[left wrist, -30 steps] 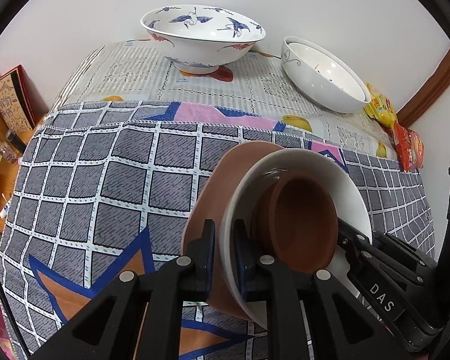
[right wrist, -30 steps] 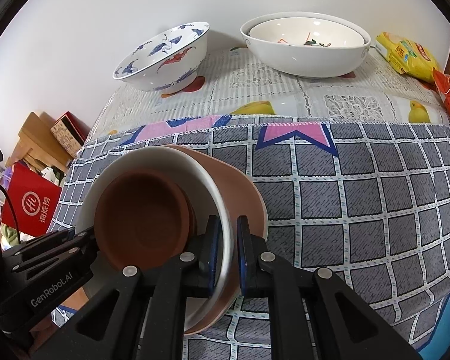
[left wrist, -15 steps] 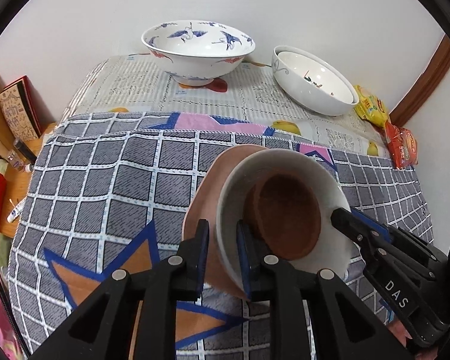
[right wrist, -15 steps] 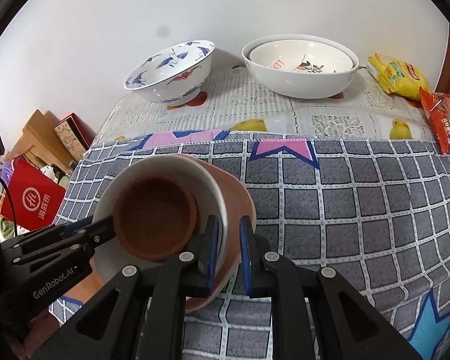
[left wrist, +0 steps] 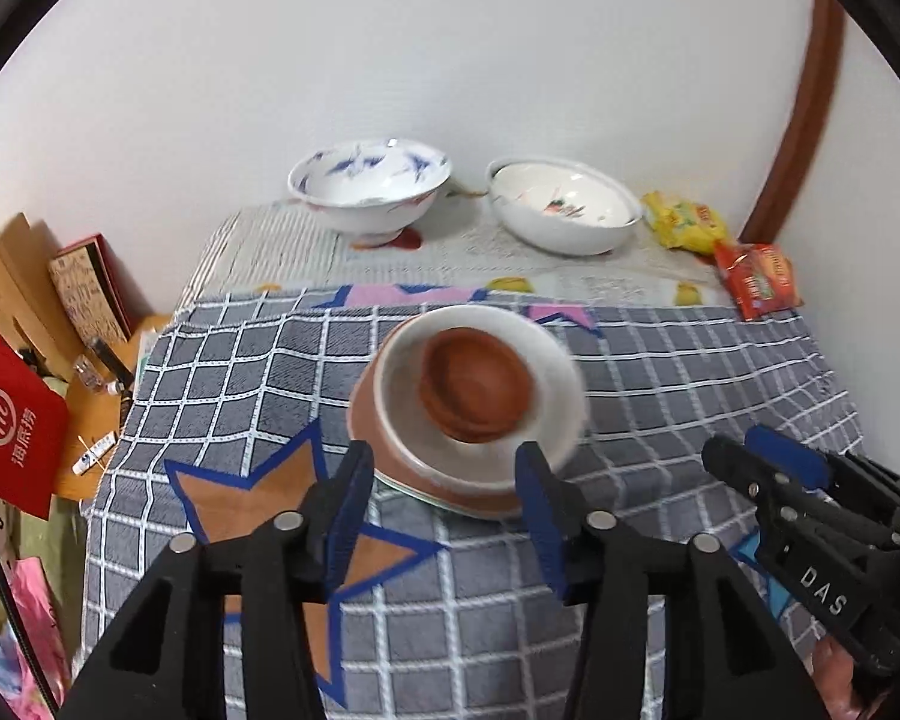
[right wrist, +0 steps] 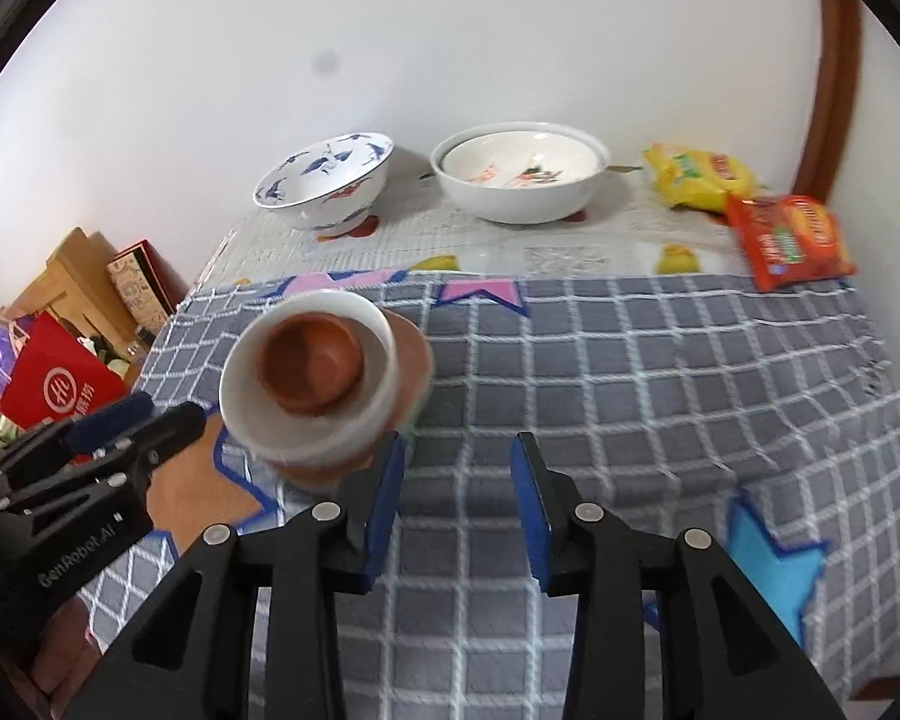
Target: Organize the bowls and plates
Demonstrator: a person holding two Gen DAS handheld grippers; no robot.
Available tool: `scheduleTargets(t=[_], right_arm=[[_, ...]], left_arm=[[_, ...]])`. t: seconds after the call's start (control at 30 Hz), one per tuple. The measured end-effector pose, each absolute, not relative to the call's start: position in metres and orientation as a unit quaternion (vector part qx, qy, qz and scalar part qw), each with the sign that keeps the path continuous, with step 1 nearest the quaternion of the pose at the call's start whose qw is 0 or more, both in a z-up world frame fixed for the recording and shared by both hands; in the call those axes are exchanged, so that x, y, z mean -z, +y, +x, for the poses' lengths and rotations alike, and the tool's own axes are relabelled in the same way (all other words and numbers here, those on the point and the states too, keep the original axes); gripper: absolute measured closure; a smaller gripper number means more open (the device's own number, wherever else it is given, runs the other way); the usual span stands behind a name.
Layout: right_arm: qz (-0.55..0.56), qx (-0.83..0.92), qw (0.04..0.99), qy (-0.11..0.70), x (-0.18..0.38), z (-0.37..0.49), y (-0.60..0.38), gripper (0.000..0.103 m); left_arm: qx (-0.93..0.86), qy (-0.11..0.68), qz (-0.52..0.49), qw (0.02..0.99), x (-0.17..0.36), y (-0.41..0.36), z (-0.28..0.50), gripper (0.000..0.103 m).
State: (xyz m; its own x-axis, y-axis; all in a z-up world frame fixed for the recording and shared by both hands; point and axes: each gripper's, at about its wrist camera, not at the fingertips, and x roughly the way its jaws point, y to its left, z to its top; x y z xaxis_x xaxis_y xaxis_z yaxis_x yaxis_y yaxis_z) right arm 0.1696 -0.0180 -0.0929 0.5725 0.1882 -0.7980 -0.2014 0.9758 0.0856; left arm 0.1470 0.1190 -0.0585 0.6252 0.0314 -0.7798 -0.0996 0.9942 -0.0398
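Both grippers, left (left wrist: 444, 495) and right (right wrist: 455, 483), wide open, empty. Nested brown-and-white ceramic bowl stack (left wrist: 471, 405) sits on checked cloth; back off straight, avoid clipping rim.

— Bright, even light in here; the plain white wall (right wrist: 510, 30) shows barely a shadow.

— Motion blur, though: the nested stack of brown and white bowls (right wrist: 324, 378) smears, and the grey checked tablecloth (right wrist: 660, 372) softens. Black corners, bowed edges.
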Motion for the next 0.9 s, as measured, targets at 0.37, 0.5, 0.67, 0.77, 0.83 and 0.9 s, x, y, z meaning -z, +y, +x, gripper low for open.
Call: scheduleTargets(t=[0.37,0.5,0.67,0.77,0.83,0.9], right_arm=[[0.001,-0.030,0.910,0.413,0.057,0.087,-0.099,0.044],[0.009,-0.021,0.921,0.389,0.043,0.053,-0.124,0.028],[-0.015,0.004,0.930,0.367,0.030,0.022,-0.138,0.017],[-0.002,0.005,0.931,0.365,0.024,0.009,-0.148,0.017],[0.002,0.008,0.931,0.365,0.023,0.004,-0.151,0.017],[0.000,0.012,0.932,0.363,0.021,-0.001,-0.154,0.017]], left_arm=[[-0.039,0.372,-0.015,0.927,0.021,0.051,0.076,0.029],[-0.045,0.355,-0.013,0.934,0.013,0.031,0.052,0.018],[-0.052,0.344,-0.013,0.938,0.004,0.015,0.027,0.008],[-0.063,0.332,-0.010,0.941,-0.001,0.011,0.015,0.001],[-0.060,0.332,-0.017,0.941,-0.004,0.012,0.011,0.000],[-0.058,0.335,-0.019,0.940,-0.005,0.011,0.008,0.000]])
